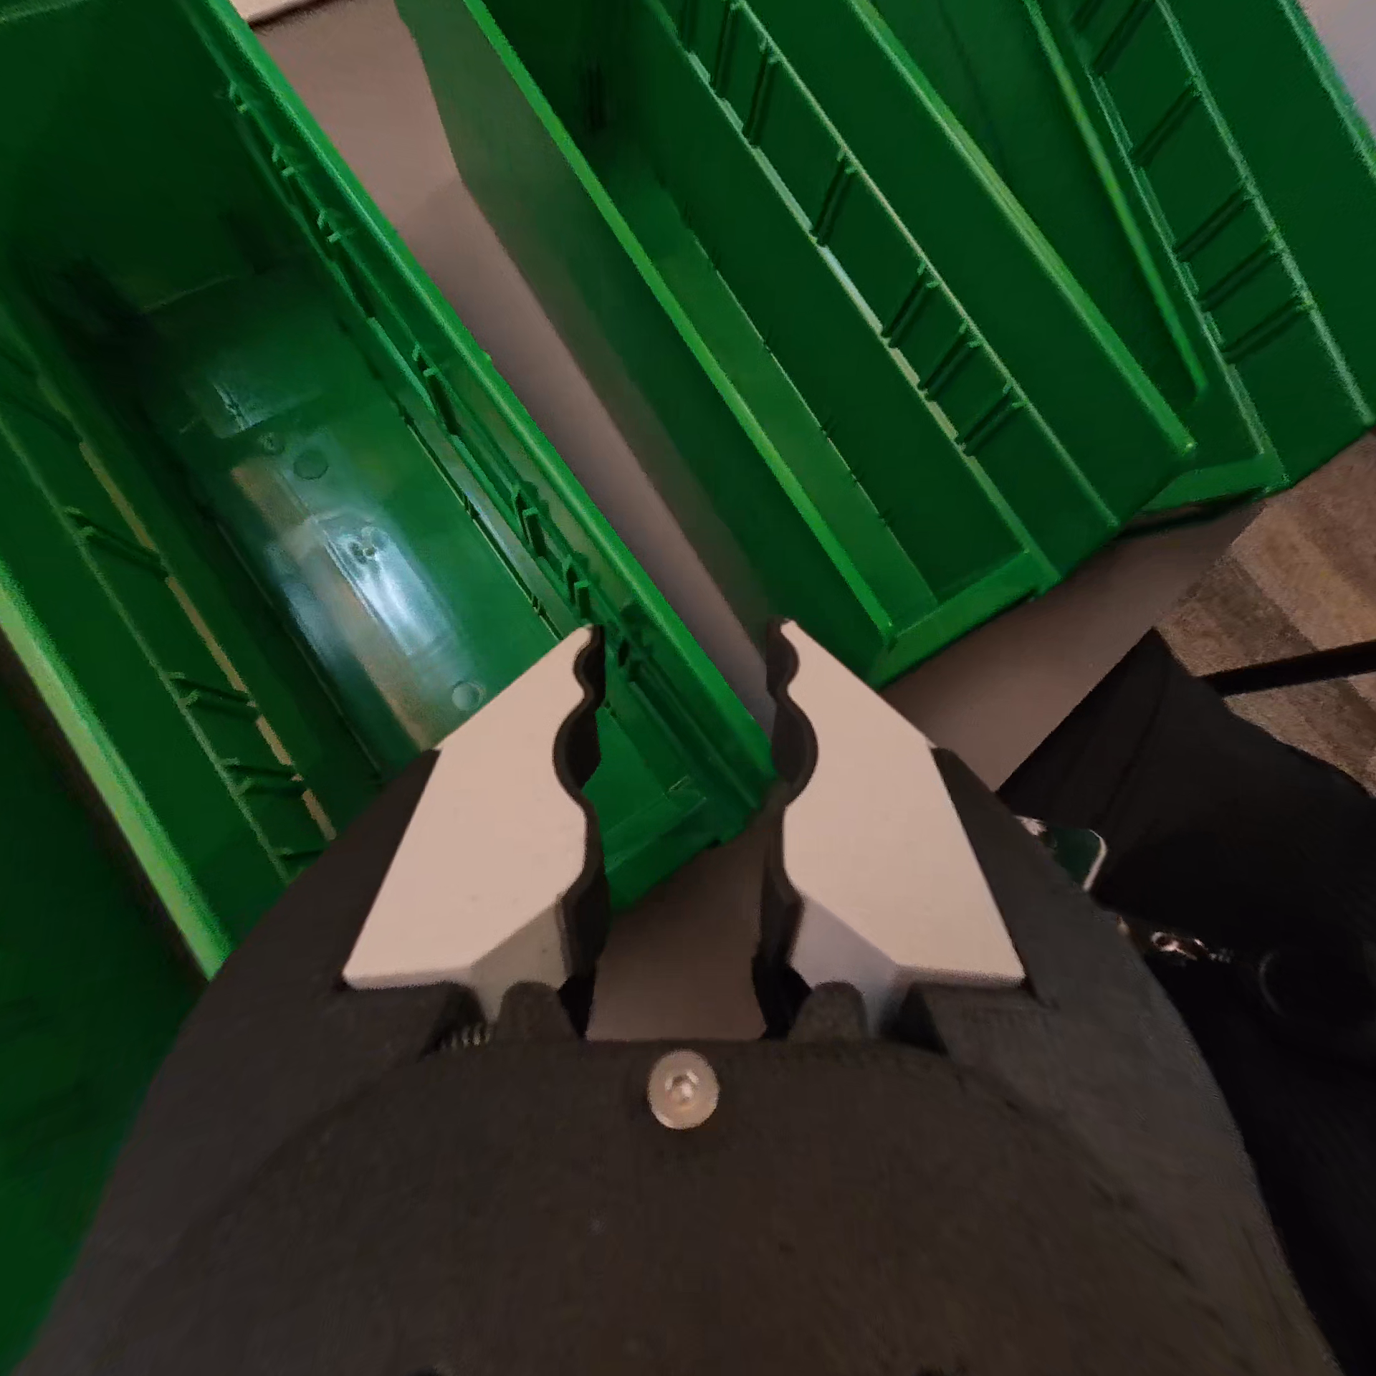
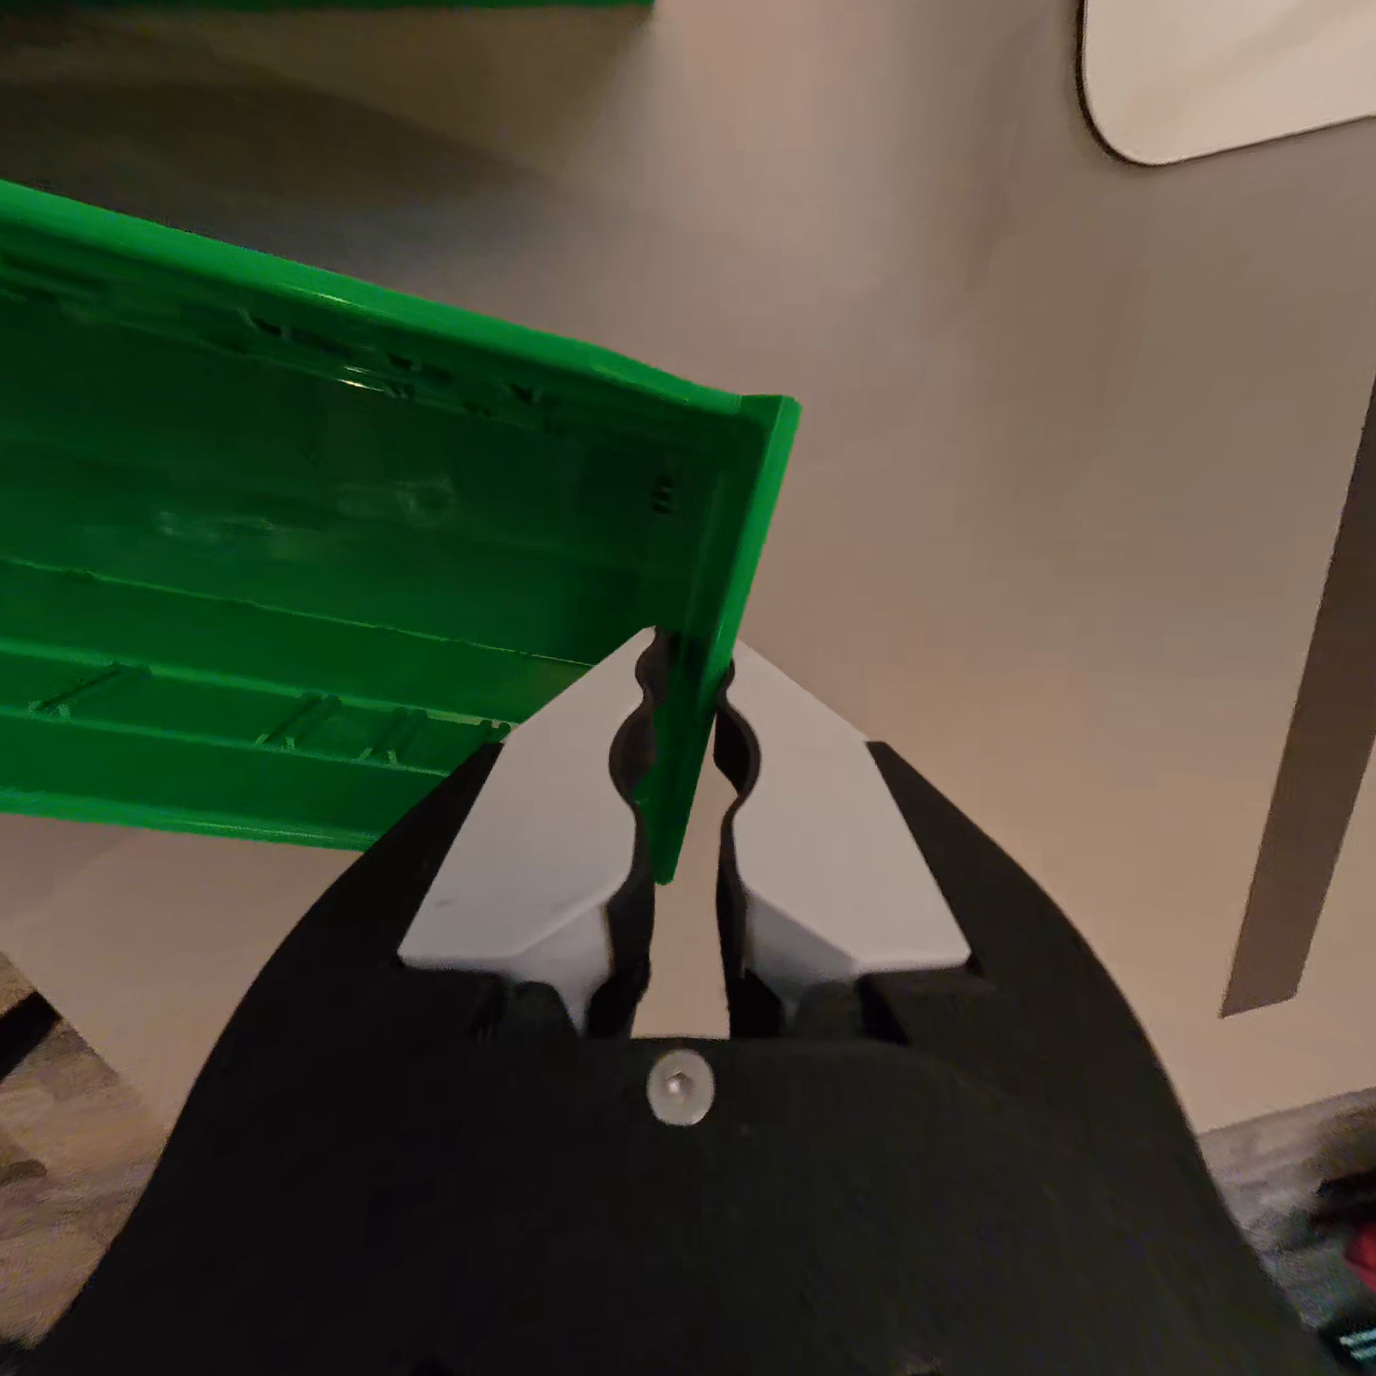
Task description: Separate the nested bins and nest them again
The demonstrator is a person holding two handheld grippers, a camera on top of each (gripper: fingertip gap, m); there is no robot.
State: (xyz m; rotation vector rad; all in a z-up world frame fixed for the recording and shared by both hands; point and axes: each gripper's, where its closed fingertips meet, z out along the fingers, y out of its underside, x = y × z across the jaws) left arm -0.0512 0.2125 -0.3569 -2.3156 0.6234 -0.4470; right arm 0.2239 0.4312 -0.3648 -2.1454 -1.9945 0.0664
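The green bin (image 2: 313, 536) in the right wrist view is tilted above the beige bench (image 2: 1005, 596), and its end wall stands between the two fingers of the right claw (image 2: 689, 655). This claw is clamped on that end wall, with the dark wavy pads (image 2: 633, 752) pressing it from both sides. In the left wrist view another green bin (image 1: 283, 462) lies at the left, with its open inside towards the camera and a pale reflection on its floor. The left claw (image 1: 685, 640) is beside the rim corner of this bin; its fingers are apart, and between them I see only the bin corner and the bench (image 1: 521, 313), so it grips nothing. To the right, across a strip of bench, there is a group of nested green bins (image 1: 931, 335), their ribbed rims lying one inside the other. At the far right corner of the right wrist view a white object with a dark edge (image 2: 1228, 74) rests on the bench. Grey carpet floor (image 1: 1281, 566) shows beyond the bench edge.
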